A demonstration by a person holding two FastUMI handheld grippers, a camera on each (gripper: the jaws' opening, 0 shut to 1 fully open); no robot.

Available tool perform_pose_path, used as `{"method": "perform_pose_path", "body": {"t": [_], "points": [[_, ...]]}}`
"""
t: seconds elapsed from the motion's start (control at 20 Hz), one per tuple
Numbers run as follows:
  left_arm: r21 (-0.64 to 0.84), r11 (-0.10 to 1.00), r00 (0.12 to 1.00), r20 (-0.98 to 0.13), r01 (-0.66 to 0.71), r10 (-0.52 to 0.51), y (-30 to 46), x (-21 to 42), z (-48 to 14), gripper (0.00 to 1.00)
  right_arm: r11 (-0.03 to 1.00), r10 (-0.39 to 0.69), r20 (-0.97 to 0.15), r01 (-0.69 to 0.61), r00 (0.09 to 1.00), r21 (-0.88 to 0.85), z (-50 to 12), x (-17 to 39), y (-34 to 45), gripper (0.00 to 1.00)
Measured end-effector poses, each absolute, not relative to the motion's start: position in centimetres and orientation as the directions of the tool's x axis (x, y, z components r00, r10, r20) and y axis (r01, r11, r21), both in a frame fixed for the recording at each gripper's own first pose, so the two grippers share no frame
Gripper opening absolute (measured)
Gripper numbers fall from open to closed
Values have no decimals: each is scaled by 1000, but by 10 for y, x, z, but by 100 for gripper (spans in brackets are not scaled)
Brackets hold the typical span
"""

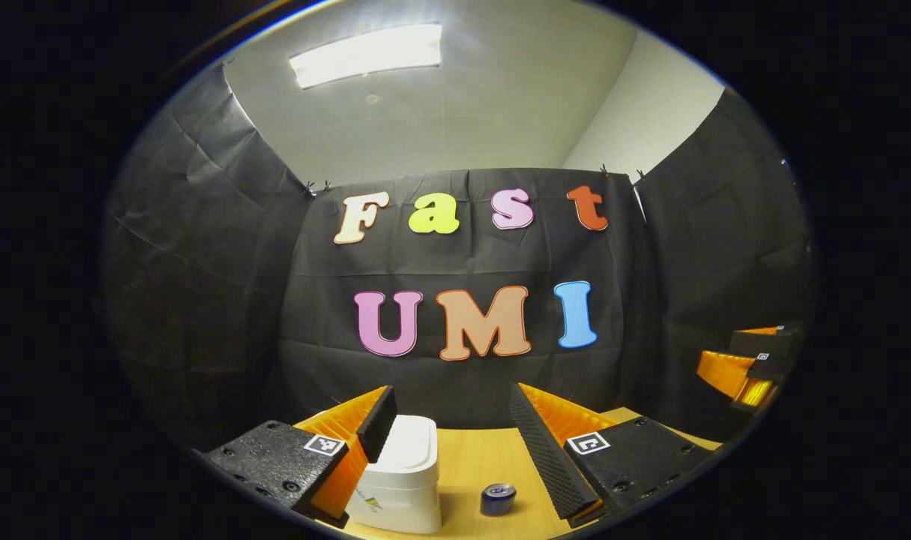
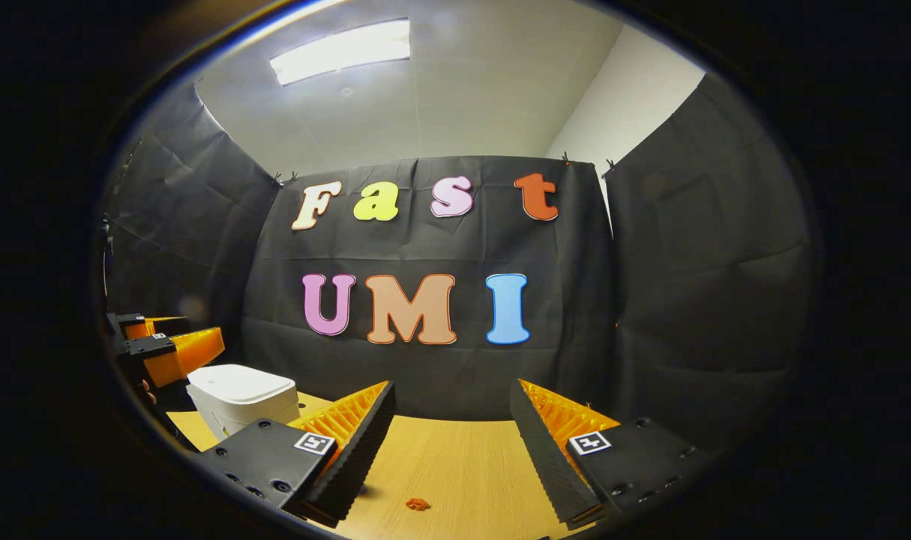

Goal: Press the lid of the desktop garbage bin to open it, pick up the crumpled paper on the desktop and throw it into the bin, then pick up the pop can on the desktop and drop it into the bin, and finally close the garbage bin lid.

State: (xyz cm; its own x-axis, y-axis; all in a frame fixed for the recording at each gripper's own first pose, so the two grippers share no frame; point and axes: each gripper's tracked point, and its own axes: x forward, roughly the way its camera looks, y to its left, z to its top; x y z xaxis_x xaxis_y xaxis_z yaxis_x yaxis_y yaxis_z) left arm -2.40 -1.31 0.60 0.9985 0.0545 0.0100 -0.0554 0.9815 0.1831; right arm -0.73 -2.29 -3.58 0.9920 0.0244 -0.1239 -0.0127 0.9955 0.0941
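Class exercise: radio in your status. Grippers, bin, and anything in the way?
Left gripper open, right gripper open, both empty. Bin lid down, can beside it. Small red scrap on table; nothing blocking.

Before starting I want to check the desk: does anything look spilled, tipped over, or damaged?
Nothing stands out. The white bin stands upright with its lid closed, the can stands upright beside it, and a small crumpled piece lies on the table.

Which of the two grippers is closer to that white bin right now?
Left. The left gripper hangs right above the bin, one finger crossing its lid. The right gripper is off to the bin's side, over bare table.
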Motion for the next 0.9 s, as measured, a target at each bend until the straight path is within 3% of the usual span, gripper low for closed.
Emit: {"method": "perform_pose_path", "body": {"t": [0.1, 0.25, 0.4, 0.45, 0.55, 0.8, 0.9], "points": [[214, 972, 996, 9, -92, 92, 3, -22, 3, 86, 995, 26, -123, -14, 992, 94, -36, -8, -22, 97], [252, 961, 994, -2, -109, 113, 18, -18, -5, 67, 995, 27, -123, -15, 992, 94, -35, -7, -23, 97], [274, 951, 989, -8, -143, 151, 40, -12, -16, 48, 996, 26, -126, -15, 992, 90, -37, -7, -22, 97], [275, 948, 986, -17, -158, 169, 48, -11, -22, 31, 996, 25, -126, -14, 992, 88, -37, -6, -22, 97], [278, 943, 979, -38, -181, 199, 61, -8, -34, 20, 996, 24, -128, -14, 991, 85, -36, -6, -22, 96], [303, 928, 965, -73, -218, 250, 94, 1, -60, 2, 998, 19, -145, -9, 989, 65, -43, -7, -20, 97], [296, 929, 960, -96, -223, 262, 104, 3, -70, 0, 998, 16, -151, -7, 988, 58, -44, -7, -20, 97]]}}
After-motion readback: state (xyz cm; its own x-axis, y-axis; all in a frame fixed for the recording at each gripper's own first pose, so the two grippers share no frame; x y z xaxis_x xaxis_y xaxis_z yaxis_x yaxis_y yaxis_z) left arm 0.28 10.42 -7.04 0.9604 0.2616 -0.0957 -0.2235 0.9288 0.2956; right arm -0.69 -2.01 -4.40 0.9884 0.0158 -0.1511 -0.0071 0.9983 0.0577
